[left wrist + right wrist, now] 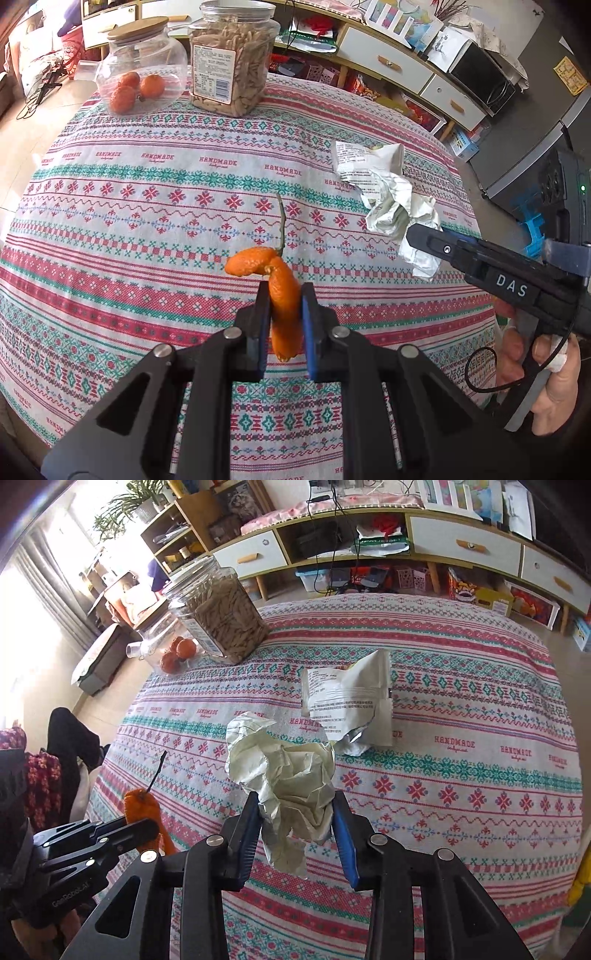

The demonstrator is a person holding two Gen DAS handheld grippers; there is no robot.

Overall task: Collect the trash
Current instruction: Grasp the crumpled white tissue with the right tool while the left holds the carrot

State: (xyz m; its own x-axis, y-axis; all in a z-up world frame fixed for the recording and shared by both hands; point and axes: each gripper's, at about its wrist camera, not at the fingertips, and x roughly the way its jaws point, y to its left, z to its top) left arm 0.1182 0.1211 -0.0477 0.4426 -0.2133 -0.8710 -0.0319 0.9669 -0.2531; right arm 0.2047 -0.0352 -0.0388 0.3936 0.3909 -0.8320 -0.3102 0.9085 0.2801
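The left gripper [282,295] is clamped on a strip of orange peel [280,291], its blue-lined pads pressing the peel from both sides. The peel stands nearly upright between the jaws, its upper end curling over to the left, with a thin dark stem [281,229] rising from the curl. It hangs above the patterned tablecloth [147,206], near the middle of the table.

The right gripper [297,812] is closed around a crumpled wad of pale paper [288,775]. Both pads touch the wad's sides, and a loose tail of paper hangs down between the jaws. In the left wrist view this gripper reaches in from the table's right edge, held by a person's hand [546,387] with white tape on a finger.

Just beyond the paper wad, a torn white snack wrapper [347,709] with small printed text lies flat on the cloth, toward the far right part of the table. Whether the wad touches it cannot be told.

At the far left corner of the table stand two clear containers side by side: a round glass jar [140,70] with a wooden lid, holding three small oranges [136,90], and a taller plastic jar [232,62] filled with pale brown snack sticks.

Behind the table, a low white cabinet [461,546] with wooden handles runs along the wall.
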